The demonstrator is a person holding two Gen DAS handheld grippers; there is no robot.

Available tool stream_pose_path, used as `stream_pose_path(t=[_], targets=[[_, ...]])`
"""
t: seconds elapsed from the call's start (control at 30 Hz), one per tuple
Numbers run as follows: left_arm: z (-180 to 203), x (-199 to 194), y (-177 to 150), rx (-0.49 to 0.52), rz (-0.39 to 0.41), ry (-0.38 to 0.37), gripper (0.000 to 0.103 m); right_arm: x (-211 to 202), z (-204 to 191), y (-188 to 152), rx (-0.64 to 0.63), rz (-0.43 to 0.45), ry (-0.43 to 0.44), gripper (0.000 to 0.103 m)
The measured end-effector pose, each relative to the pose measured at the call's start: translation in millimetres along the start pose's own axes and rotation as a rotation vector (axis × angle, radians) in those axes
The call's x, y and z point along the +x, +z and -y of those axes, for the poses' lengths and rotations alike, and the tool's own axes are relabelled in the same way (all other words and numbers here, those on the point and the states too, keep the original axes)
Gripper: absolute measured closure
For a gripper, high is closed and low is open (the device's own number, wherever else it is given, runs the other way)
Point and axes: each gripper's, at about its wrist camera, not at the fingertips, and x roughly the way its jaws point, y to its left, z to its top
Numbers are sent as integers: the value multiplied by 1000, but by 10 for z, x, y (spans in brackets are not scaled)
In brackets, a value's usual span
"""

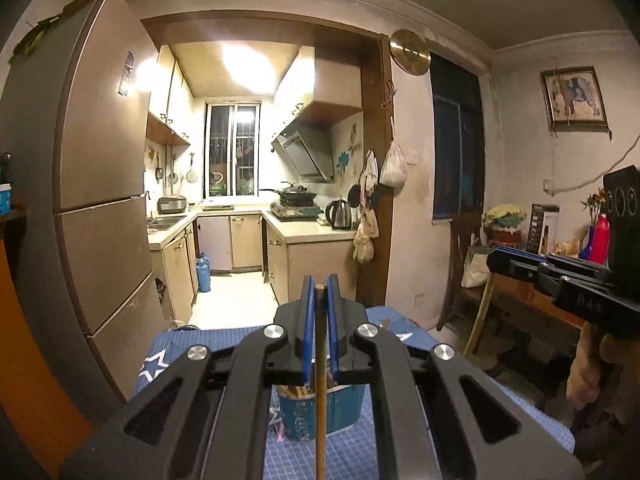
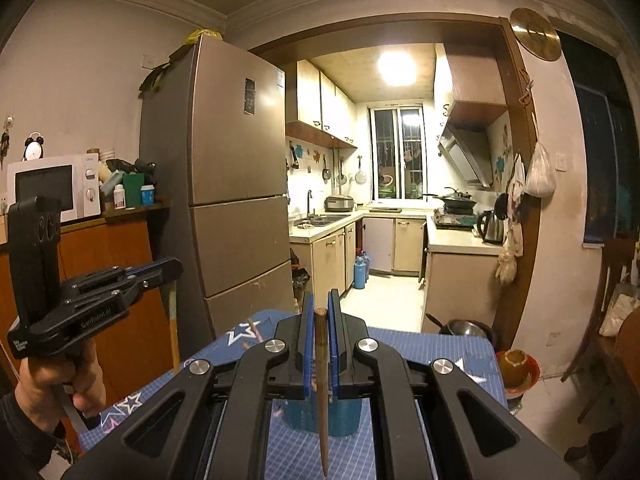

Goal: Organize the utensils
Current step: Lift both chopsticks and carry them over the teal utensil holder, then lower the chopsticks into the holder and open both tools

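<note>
The fridge fills the space left of the kitchen doorway, well behind the work. In front lies the worktop, covered by a blue checked cloth with white stars, a soft base for the sorting. On it stands a blue cup that already holds several sticks, so it looks like the collecting point for the utensils. Both tools hang above the cloth near that cup, fingers pointed forward, presumably so each stick can be lowered tip-first into it. The left tool is clenched on a pale chopstick, which stands upright between the blue pads with its lower length running down in front of the cup. The right tool grips a darker chopstick the same way, tapered end down, just before the cup. Two more sticks lie loose on the cloth, likely next.
</note>
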Motion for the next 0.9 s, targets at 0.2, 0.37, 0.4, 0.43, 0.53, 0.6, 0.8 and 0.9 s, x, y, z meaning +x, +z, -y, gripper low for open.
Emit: stream_pose_path(t=[0.2,0.37,0.4,0.43,0.53,0.6,0.8,0.9], targets=[[-64,168,212,-38,38,8,98,221,30,201,6,-3,17,95],[-114,316,402,-54,82,19,98,412,139,364,17,0,9,95],[-127,341,438,-58,90,19,98,443,166,400,20,2,9,95],[-131,369,483,-63,100,23,98,482,200,450,25,6,11,95],[-144,438,589,-69,136,27,98,580,268,565,32,14,15,95],[-155,506,651,-72,154,32,98,660,327,631,42,19,21,95],[-223,725,700,-99,178,46,98,879,427,724,54,27,35,95],[-241,863,645,-98,173,52,98,985,459,714,55,24,41,95]])
